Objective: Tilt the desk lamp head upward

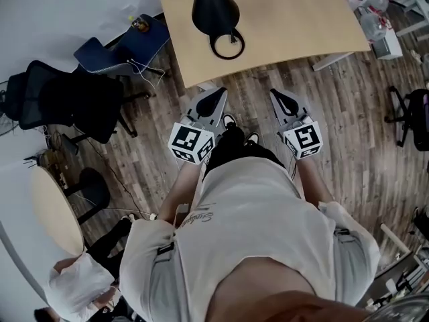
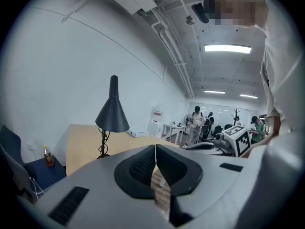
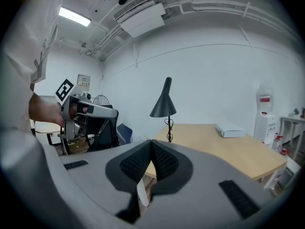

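1. Head view: lamp (image 1: 216,15) stands near the desk's (image 1: 301,19) front edge, head (image 1: 213,4) aimed down. Your left hand-held gripper (image 1: 218,96) and right hand-held gripper (image 1: 277,96) hang over the floor (image 1: 348,99), well short.
2. Both have jaws pressed together, empty. Reach like that and you'll shove the head, not grip it.
3. Base (image 1: 214,47) looks light; lifting one-handed may tip it.
4. Cord (image 2: 103,144) winds up the stem (image 3: 168,122); likely snag.

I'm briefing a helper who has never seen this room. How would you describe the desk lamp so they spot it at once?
Find the light wooden table by the white wall. Toward its left side stands the desk lamp. It is the only tall dark thing there: a black cone shade on a thin stem with a ring base, unlike the flat white box farther along.
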The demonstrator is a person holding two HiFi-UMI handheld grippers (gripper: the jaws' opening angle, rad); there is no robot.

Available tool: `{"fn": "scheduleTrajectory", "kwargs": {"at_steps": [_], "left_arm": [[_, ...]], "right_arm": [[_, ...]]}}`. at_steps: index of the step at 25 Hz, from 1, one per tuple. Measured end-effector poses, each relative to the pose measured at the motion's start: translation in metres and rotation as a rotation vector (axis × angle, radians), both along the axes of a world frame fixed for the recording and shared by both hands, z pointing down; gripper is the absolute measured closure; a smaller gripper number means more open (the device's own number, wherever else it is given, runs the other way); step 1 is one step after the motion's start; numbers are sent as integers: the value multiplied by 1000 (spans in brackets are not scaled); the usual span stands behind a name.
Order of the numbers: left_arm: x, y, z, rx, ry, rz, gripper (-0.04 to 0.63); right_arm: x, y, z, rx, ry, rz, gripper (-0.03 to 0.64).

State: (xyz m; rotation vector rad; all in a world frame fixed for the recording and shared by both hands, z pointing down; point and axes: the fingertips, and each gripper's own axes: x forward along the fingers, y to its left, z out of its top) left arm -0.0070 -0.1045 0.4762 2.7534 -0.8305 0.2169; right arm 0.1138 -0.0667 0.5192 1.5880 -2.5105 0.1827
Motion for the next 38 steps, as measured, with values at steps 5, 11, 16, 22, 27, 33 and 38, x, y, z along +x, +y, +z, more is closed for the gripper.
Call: {"fn": "scheduleTrajectory", "kwargs": {"at_steps": [5,11,16,22,27,33,38], "left_arm": [[-1,-32,27,-45,-2,-12,580],[6,-78,18,-19,10,-6,580],[-1,-101,19,-15,2,-2,580],[-14,-125,28,-15,9,-42,580],[-11,-133,27,-32,24,-77,580],[-6,-144,34,-43,-11,-157,580],[-4,-152,56,-90,-61,-228,580]], "right_arm": [[-6,-18,13,-49,2,-22,621],[5,-67,2,-58,18,-22,621],[0,-110,-6,-27,6,-29,621],[-13,-141,11,-48,32,-80,621],[-8,-154,36,-125,77,-148,621],[-2,-184,59,-170,99,-246,621],[-4,-202,108,-324,114,-373,621]]}}
